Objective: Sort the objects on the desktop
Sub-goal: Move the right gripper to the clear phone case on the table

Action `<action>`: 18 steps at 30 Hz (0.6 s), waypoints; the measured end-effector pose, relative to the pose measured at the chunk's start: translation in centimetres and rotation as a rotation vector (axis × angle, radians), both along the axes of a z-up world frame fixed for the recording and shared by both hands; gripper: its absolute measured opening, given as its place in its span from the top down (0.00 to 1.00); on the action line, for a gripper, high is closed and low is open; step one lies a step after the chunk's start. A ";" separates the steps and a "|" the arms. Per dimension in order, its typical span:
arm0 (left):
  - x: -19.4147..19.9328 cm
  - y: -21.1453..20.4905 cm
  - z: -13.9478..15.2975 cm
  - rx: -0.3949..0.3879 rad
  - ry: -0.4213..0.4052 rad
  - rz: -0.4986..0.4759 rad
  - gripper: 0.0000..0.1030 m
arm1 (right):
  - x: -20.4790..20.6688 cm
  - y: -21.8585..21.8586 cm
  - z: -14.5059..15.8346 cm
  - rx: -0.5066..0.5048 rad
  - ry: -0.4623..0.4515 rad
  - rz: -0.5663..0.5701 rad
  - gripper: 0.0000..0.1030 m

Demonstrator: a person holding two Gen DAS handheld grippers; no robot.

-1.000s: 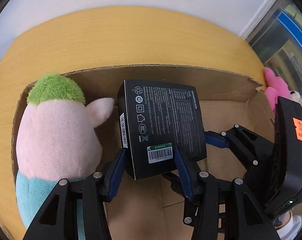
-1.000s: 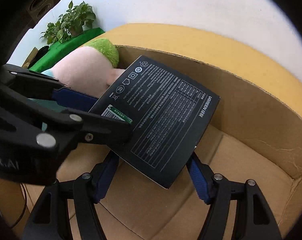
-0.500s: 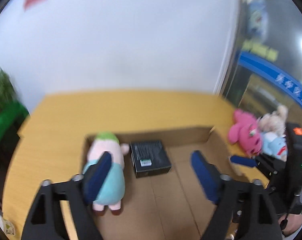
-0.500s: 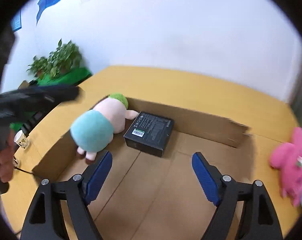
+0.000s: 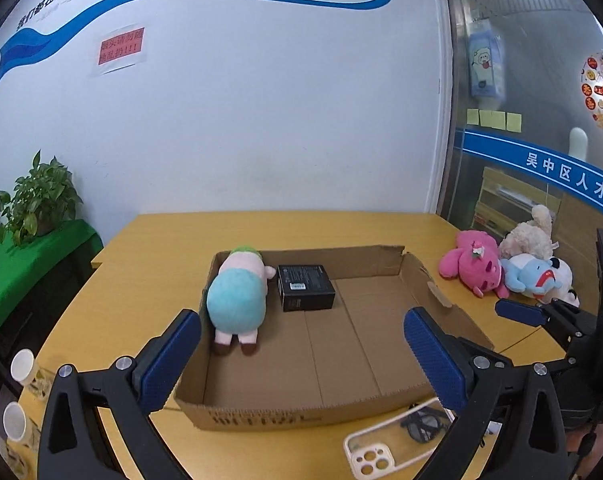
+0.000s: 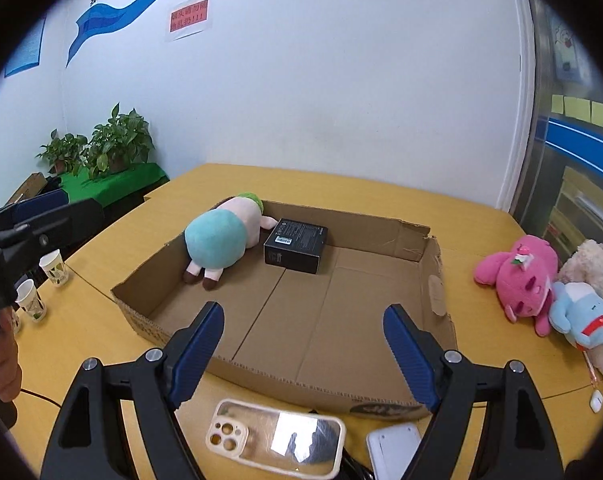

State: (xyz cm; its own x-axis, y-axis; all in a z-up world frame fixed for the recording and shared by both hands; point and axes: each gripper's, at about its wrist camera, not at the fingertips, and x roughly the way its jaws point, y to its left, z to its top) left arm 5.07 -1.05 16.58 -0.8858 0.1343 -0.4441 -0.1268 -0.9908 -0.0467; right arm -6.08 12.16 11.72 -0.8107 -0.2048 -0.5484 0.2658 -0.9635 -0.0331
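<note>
A shallow cardboard box (image 5: 425,284) (image 6: 437,276) lies open on the yellow table. Inside, at its far left, lie a pink and teal plush toy (image 5: 239,298) (image 6: 221,236) and a black carton (image 5: 305,286) (image 6: 297,244), side by side. My left gripper (image 5: 301,348) is open and empty, held above the box's near edge. My right gripper (image 6: 303,348) is open and empty, also near the front edge. A clear phone case (image 5: 385,444) (image 6: 277,440) lies on the table in front of the box.
A pink plush (image 5: 475,266) (image 6: 519,276), a blue plush (image 5: 535,276) (image 6: 583,316) and a cream plush (image 5: 529,236) lie right of the box. Paper cups (image 5: 23,366) (image 6: 55,268) stand at the left. A white device (image 6: 397,452) and glasses (image 5: 425,424) lie near the case.
Both grippers let go of the black carton, which now lies in the box beside the plush toy. Both grippers opened wide and pulled back and up from the box.
</note>
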 end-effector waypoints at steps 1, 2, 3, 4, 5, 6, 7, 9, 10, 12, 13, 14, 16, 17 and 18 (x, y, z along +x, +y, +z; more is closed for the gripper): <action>0.5 0.1 0.0 -0.003 0.003 0.008 0.00 | 0.5 0.1 0.0 -0.003 -0.001 -0.002 0.20; 0.9 0.1 -0.1 -0.006 0.007 0.015 0.00 | 0.9 0.3 0.0 -0.006 -0.002 -0.002 0.20; 1.4 0.3 -0.2 -0.006 0.008 0.017 0.00 | 1.3 0.4 0.0 -0.007 -0.002 0.000 0.20; 1.7 0.3 -0.2 -0.005 0.006 0.014 0.00 | 1.9 0.6 0.1 -0.005 0.000 -0.001 0.20; 2.0 0.3 -0.3 0.001 0.000 0.008 0.00 | 2.2 0.8 0.0 -0.006 -0.001 0.000 0.20; 2.2 0.4 -0.5 0.011 -0.009 -0.001 0.00 | 2.4 1.1 0.0 -0.008 -0.003 0.002 0.20; 2.4 0.4 -0.5 0.019 -0.016 -0.010 0.00 | 2.6 1.3 -0.1 -0.013 -0.005 0.006 0.20; 2.4 0.6 -0.9 0.031 -0.033 -0.031 0.00 | 2.9 1.7 -0.2 -0.012 -0.005 0.010 0.20; 2.4 0.8 -1.0 0.028 -0.037 -0.036 0.00 | 3.1 1.8 -0.4 -0.009 -0.005 0.009 0.20; 2.3 1.4 -1.5 0.006 -0.044 -0.042 0.00 | 3.2 2.0 -0.6 -0.008 -0.010 0.009 0.20; 2.3 1.6 -1.6 0.000 -0.046 -0.045 0.00 | 3.2 2.2 -0.8 -0.010 -0.014 0.010 0.20; 2.1 1.8 -1.9 -0.001 -0.055 -0.051 0.00 | 3.2 2.3 -1.0 -0.011 -0.018 0.010 0.20; 1.7 1.9 -2.3 0.014 -0.075 -0.062 0.00 | 3.2 2.2 -1.4 -0.011 -0.024 0.012 0.20; 1.4 1.9 -2.9 0.030 -0.094 -0.074 0.00 | 3.2 2.4 -1.6 -0.011 -0.029 0.015 0.20; 1.2 1.9 -3.3 0.038 -0.109 -0.079 0.00 | 3.2 2.7 -1.8 -0.011 -0.033 0.022 0.20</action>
